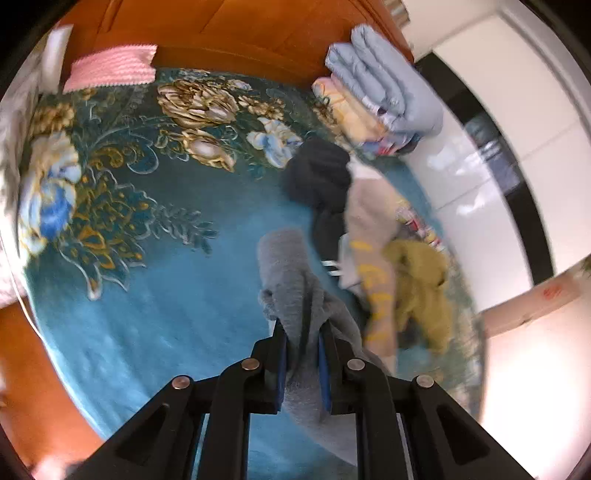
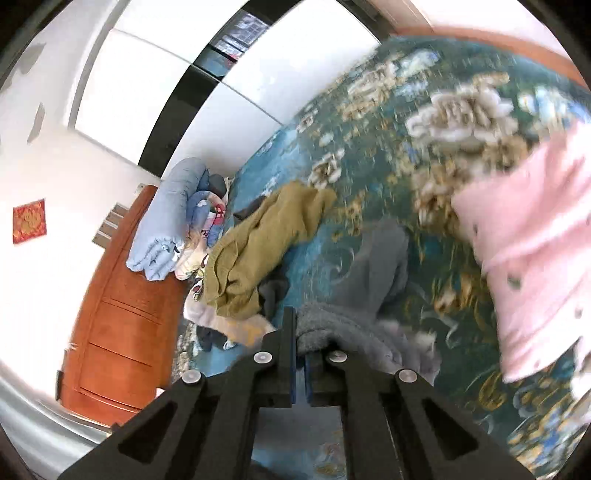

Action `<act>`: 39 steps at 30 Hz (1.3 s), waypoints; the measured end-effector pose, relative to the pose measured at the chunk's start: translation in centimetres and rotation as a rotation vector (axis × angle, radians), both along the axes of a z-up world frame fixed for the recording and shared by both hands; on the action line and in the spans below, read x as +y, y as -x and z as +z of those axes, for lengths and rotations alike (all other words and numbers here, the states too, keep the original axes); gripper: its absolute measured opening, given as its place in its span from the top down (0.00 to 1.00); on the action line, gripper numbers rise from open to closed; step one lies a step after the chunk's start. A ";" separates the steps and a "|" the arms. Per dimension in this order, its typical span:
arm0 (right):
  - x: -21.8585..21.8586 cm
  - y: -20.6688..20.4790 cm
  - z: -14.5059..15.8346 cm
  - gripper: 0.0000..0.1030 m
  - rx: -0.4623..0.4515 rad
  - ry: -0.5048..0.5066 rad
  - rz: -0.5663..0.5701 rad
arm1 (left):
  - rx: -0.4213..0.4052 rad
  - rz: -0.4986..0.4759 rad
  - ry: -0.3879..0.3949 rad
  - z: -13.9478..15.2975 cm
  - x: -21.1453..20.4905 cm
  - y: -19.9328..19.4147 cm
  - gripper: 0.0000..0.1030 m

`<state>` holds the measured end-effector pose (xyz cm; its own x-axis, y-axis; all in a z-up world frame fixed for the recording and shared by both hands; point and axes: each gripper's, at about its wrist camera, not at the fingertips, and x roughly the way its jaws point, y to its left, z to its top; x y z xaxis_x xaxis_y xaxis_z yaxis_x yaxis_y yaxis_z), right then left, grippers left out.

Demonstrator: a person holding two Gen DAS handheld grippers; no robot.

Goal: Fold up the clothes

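Left hand-held gripper (image 1: 302, 332): black frame, blue pads, clenched on a soft grey knitted garment (image 1: 291, 280). The cloth bunches between the jaws, runs forward over the bed and hangs back beneath the frame.

Right hand-held gripper (image 2: 301, 332): jaws drawn nearly together on another part of the same grey knitted garment (image 2: 373, 266), which drapes over the right finger and trails forward onto the bed.

Supporting surface: a bed covered by a teal plush blanket with gold and white flower pattern (image 1: 147, 229).

Loose clothes lie in a heap just beside the grey garment: an olive-green crumpled top (image 1: 424, 288), a beige piece with yellow lettering (image 1: 373, 258) and a dark navy item (image 1: 321, 173), overlapping one another. The heap's order of layers cannot be told through the blur.

Farther off, at the blanket's edge against an orange-brown wooden headboard (image 1: 240, 33), sits a folded pale-blue quilt (image 1: 388, 81) on a yellow patterned one. A pink ribbed cloth (image 1: 114, 66) lies at the opposite corner. White wardrobe panels with a black strip (image 2: 184, 92) stand beyond the bed.
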<state>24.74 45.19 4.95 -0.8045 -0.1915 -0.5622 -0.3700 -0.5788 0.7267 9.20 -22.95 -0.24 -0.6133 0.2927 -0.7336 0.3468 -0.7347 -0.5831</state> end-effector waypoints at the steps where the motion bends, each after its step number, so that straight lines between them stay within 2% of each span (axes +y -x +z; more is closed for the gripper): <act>1: 0.2 0.7 0.4 0.97 -0.010 -0.012 0.006 | -0.035 -0.001 0.010 -0.9 0.0 0.6 0.85; 3: 0.5 4.4 -2.6 0.97 -0.112 0.013 0.009 | -0.111 0.008 0.017 -3.7 0.6 2.1 0.85; 5: 0.4 8.6 -7.4 0.97 -0.234 0.058 -0.006 | -0.200 0.032 0.000 -6.9 0.7 2.5 0.85; 7: 0.3 11.0 -11.6 0.97 -0.312 0.114 -0.016 | -0.242 0.059 -0.029 -9.0 0.1 1.9 0.85; 8: 0.0 12.1 -13.2 0.97 -0.342 0.119 -0.020 | -0.260 0.070 -0.042 -9.8 -0.2 1.5 0.85; 10: -0.3 13.8 -14.4 0.96 -0.353 0.067 -0.022 | -0.277 0.079 -0.056 -10.7 -0.6 0.9 0.85; 14: -0.4 15.1 -13.9 0.91 -0.329 0.050 0.052 | -0.279 0.066 -0.062 -11.0 -0.8 0.9 0.84; 15: -0.4 14.8 -13.3 0.82 -0.309 0.048 0.082 | -0.278 0.064 -0.061 -11.1 -0.8 1.0 0.84; 16: -0.4 14.5 -12.6 0.62 -0.289 0.046 0.113 | -0.277 0.062 -0.059 -11.1 -0.7 1.1 0.84; 17: -0.5 13.4 -11.7 0.55 -0.255 0.042 0.133 | -0.277 0.059 -0.051 -11.2 -0.6 1.2 0.84; 18: -0.5 12.4 -10.7 0.52 -0.221 0.038 0.152 | -0.278 0.055 -0.042 -11.2 -0.6 1.2 0.84; 21: -1.7 8.4 -10.3 0.52 -0.213 0.018 0.181 | -0.283 0.051 -0.034 -11.4 -0.5 1.2 0.84; 24: -3.1 5.2 -13.7 0.52 -0.310 0.036 0.212 | -0.301 0.059 -0.042 -11.8 -0.6 1.1 0.84; 27: -3.8 3.4 -16.8 0.52 -0.377 0.096 0.158 | -0.300 0.054 -0.044 -11.3 -0.7 0.9 0.83; 30: -3.1 2.5 -16.0 0.52 -0.310 0.120 0.128 | -0.283 0.046 -0.047 -10.8 -0.8 0.9 0.83; 33: -1.4 5.1 -13.7 0.52 -0.289 0.038 0.118 | -0.288 0.059 -0.041 -10.8 -0.5 0.8 0.83; 34: -0.9 6.8 -12.6 0.52 -0.256 0.012 0.115 | -0.289 0.061 -0.038 -10.7 -0.3 0.8 0.83; 38: 1.3 13.6 -10.8 0.52 -0.238 -0.011 0.071 | -0.296 0.068 -0.039 -10.3 -0.2 0.5 0.83; 39: 1.3 14.4 -10.8 0.52 -0.241 0.028 0.070 | -0.293 0.071 -0.045 -10.2 -0.2 0.4 0.83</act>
<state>10.31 46.45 -5.89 -0.6318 -0.2607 -0.7300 -0.4945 -0.5897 0.6385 8.82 -23.17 -10.41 -0.3975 0.2929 -0.8696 0.5551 -0.6778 -0.4821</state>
